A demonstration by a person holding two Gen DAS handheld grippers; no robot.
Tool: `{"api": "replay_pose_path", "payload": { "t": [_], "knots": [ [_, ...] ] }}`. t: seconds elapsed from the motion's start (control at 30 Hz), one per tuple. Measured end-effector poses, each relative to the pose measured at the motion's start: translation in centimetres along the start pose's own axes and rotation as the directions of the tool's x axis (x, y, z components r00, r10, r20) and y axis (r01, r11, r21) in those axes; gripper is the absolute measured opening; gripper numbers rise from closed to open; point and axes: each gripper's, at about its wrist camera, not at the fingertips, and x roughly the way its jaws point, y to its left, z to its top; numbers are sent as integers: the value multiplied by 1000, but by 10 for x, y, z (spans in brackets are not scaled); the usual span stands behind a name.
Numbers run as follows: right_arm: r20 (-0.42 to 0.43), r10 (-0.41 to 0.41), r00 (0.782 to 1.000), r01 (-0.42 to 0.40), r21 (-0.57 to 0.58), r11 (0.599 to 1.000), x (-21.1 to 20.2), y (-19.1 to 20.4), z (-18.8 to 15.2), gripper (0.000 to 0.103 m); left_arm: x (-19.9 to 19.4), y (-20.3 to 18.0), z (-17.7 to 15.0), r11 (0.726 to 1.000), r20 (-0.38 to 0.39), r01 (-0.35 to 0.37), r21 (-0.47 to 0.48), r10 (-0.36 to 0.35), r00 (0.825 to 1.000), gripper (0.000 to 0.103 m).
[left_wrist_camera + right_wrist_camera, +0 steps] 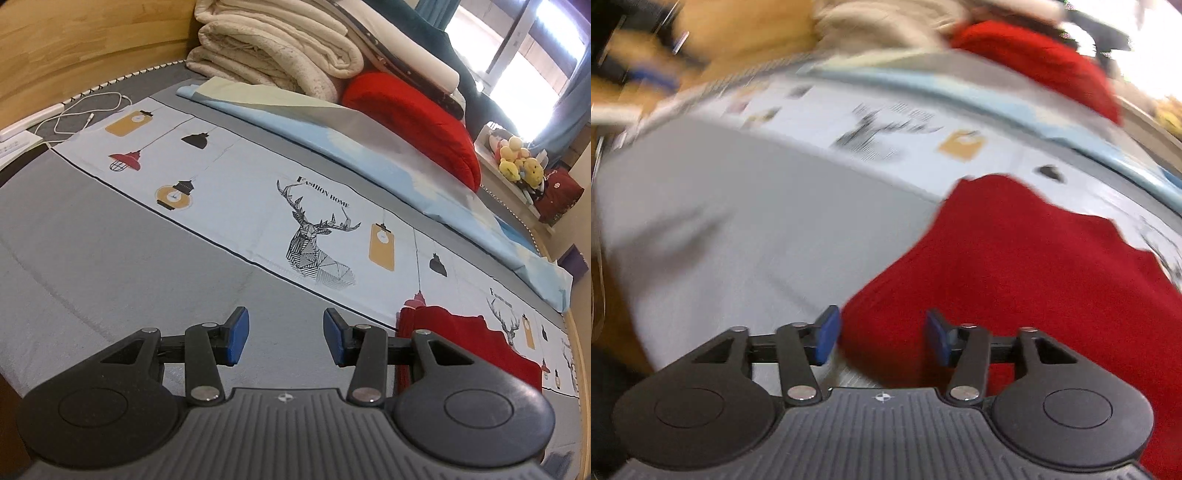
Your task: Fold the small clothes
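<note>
A small red garment lies spread on the grey bed, its far edge over the printed strip. In the blurred right wrist view my right gripper is open just above the garment's near left edge. Red cloth shows in the gap, and the blue pads are not pressing on it. In the left wrist view my left gripper is open over bare grey sheet with nothing between its pads. There the red garment lies just to its right, partly hidden behind the right finger.
A pale printed strip with a deer crosses the bed. Behind it lie a folded light-blue sheet, a red cushion and stacked cream blankets. A white cable lies at the far left by the wooden headboard. Plush toys sit far right.
</note>
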Motion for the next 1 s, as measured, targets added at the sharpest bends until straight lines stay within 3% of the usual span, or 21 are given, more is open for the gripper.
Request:
{"api": "replay_pose_path", "payload": {
  "t": [0.13, 0.27, 0.43, 0.5, 0.53, 0.6, 0.73, 0.83, 0.93, 1.0],
  "knots": [
    [-68, -65, 996, 52, -174, 983, 17, 28, -5, 60, 2, -5, 0, 1000, -5, 4, 9, -4, 1000, 49],
    [-78, -140, 987, 111, -293, 950, 29, 42, -9, 59, 2, -8, 0, 1000, -1, 8, 16, -8, 1000, 49],
    [-59, -164, 985, 139, -301, 944, 36, 39, -10, 47, 4, -8, 3, 1000, -1, 12, 11, -12, 1000, 49],
    [-44, -155, 987, 136, -294, 946, 35, 39, -10, 30, 4, -8, 3, 1000, 0, 14, 9, -14, 1000, 49],
    [-32, -149, 988, 135, -274, 952, 32, 38, -9, 27, 4, -7, 3, 1000, 2, 17, 9, -17, 1000, 49],
    [-8, -139, 990, 134, -220, 966, 23, 33, -3, 21, 4, -7, 3, 1000, 2, 18, 10, -18, 1000, 49],
    [62, -104, 993, 110, -99, 989, 2, 16, 10, 19, 6, -8, 4, 1000, 1, 18, 8, -18, 1000, 49],
    [170, -77, 982, 49, 163, 985, -37, -29, 26, 19, 9, -10, 3, 1000, -6, 18, 5, -17, 1000, 49],
    [307, -161, 938, 0, 464, 886, -94, -103, 25, 18, 11, -17, 4, 1000, -9, 18, 22, -18, 1000, 49],
    [352, -269, 896, -11, 624, 781, -129, -156, 7, 18, 13, -24, 4, 999, -12, 20, 34, -19, 1000, 49]
  ]
}}
